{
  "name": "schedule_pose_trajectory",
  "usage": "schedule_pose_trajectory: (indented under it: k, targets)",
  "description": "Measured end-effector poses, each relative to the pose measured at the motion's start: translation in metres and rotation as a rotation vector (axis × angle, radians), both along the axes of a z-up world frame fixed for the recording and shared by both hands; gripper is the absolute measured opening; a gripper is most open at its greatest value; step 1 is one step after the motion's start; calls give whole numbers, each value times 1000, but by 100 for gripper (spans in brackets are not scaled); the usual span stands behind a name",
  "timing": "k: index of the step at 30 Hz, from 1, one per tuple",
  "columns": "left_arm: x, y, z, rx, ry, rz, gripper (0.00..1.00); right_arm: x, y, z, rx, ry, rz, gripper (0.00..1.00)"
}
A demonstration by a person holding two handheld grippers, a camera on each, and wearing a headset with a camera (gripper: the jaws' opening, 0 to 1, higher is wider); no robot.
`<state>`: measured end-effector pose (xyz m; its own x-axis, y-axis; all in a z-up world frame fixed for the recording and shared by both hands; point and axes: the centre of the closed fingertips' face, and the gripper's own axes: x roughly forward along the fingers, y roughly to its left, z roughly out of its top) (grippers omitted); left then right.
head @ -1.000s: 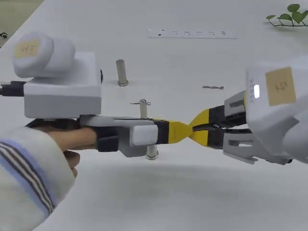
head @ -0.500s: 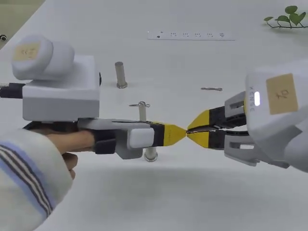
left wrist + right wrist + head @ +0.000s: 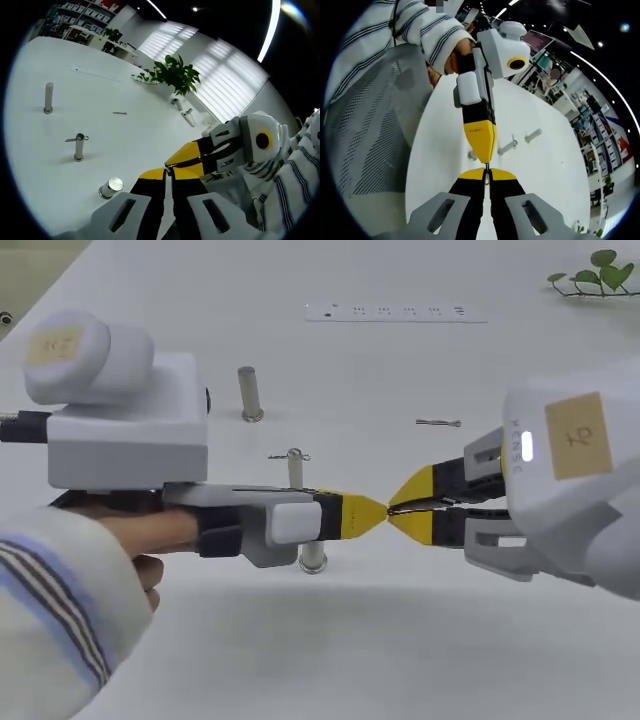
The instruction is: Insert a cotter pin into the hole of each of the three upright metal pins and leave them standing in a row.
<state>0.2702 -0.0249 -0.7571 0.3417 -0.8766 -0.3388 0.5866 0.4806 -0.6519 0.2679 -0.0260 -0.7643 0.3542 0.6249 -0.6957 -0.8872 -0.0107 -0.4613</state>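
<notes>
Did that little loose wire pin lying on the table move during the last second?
No. The loose cotter pin lies just where it was against the far upright pin and the white strip; the slight shift is the camera's.

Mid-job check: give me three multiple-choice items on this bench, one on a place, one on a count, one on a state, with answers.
1. Where is the loose cotter pin?
A) on the table, beyond the right hand-held gripper
B) through the far metal pin
C) at the near table edge

2. How many metal pins carry a cotter pin?
A) none
B) one
C) three

3. How do the two hand-held grippers stand?
A) both wide open
B) tip to tip, jaws closed
C) far apart

Answers: 1 A, it lies bare on the white top. 2 B, the middle metal pin has one through its top; the far one and the near metal pin show none. 3 B, the left hand-held gripper meets the right at the yellow tips.
</notes>
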Motion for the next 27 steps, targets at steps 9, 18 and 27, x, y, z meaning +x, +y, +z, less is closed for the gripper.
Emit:
schedule_pose_trajectory:
  k: [9, 18, 27]
  targets:
    - [-1, 1, -1, 18, -7, -2, 1, -2, 0, 1, -8, -8, 10, 3]
    - [-2, 1, 0, 40, -13, -5, 0, -4, 1, 2, -9, -32, 63, 4]
    - [-6, 6, 0, 34, -11, -9, 0, -1, 0, 5, 44, -1, 28, 16]
